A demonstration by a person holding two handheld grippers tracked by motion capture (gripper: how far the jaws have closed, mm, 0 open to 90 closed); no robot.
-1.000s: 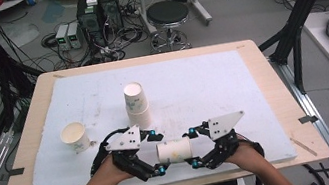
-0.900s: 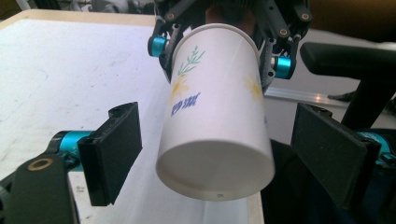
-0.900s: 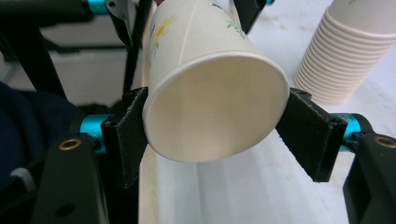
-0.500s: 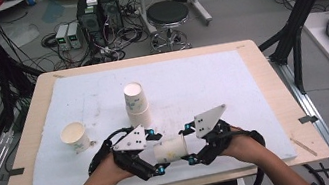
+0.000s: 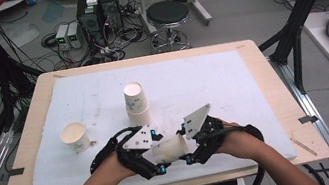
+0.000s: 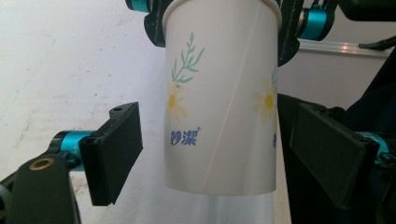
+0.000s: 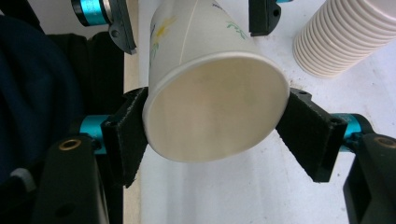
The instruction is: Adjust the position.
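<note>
Handover under way: right gripper (image 7: pixel 215 135) clamps the daisy-print paper cup (image 5: pixel 169 149) by its rim, just in front of the cup stack (image 5: pixel 136 105); left gripper (image 6: pixel 219 149) jaws stand apart around its base. Next, probably, right carries it clear.

One camera sits high above the person's side of the table (image 5: pixel 259 64) and looks forward and down. It is far off, so it takes in the whole white mat (image 5: pixel 201 81), the floor behind and a black stool (image 5: pixel 167 13). The left gripper view rides on the left gripper (image 5: pixel 156 162) and looks along its two black jaws, very close to a paper cup (image 6: pixel 224 98) from the bottom end. The right gripper view rides on the right gripper (image 5: pixel 189 149) and looks the other way, straight into the same cup's open mouth, very close too. All three views share this cup. The right gripper view and the high view also share the stack of cups (image 7: pixel 348 39).
</note>
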